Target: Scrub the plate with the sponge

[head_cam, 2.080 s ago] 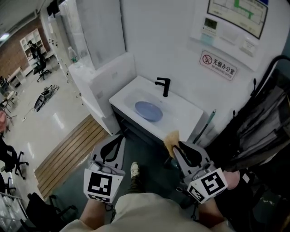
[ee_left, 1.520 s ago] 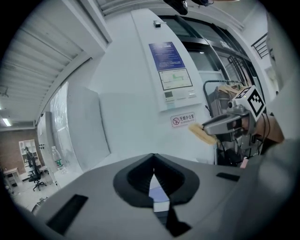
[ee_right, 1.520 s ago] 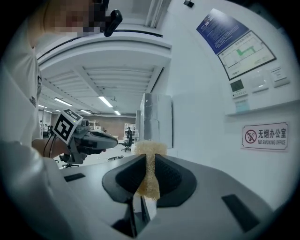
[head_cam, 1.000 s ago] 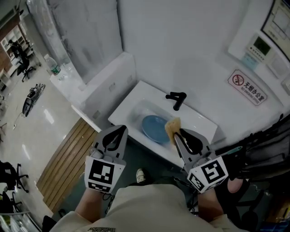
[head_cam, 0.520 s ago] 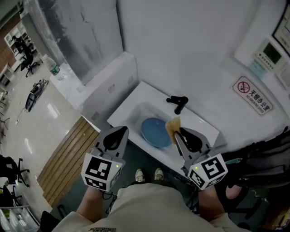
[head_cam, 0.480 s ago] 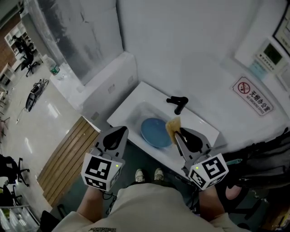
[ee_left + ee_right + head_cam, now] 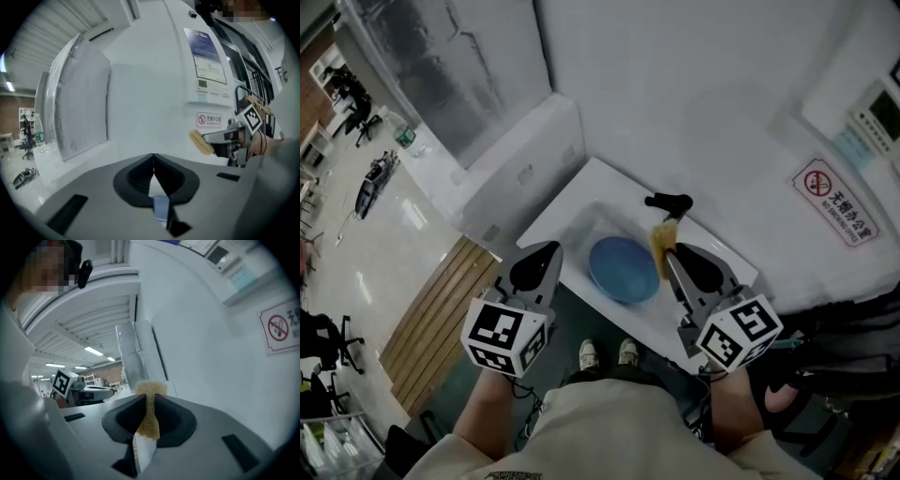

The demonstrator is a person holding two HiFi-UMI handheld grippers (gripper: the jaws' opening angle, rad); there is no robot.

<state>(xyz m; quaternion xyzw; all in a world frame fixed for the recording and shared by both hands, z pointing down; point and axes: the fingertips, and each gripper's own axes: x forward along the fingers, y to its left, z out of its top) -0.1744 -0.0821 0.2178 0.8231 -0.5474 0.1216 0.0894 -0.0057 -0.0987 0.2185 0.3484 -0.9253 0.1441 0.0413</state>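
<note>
The blue plate point(image 7: 623, 270) was found lying flat in the bowl of the white washbasin point(image 7: 598, 184), below the black faucet point(image 7: 668, 201). It was judged stiff, breakable and slippery when wet, likely to slide under scrubbing. A hold on its near rim was judged the best way to steady it, since the flat face offers nothing to grip.

The yellow sponge point(image 7: 662, 246) was seen clamped between the jaws of the right gripper point(image 7: 672, 255), its waist squeezed thin and its top standing proud of the jaw tips. It was judged light, soft and easily compressed. The exposed top was judged sufficient to meet the plate. In the head view it was held above the plate's right rim. Contact could not be confirmed.

The left gripper point(image 7: 554, 247) was found clenched shut on nothing and held near the basin's left front edge.

Compared with the view half a second earlier, both grippers were noted further forward over the basin. The sponge was then placed nearer the faucet, and the plate itself was unmoved.
</note>
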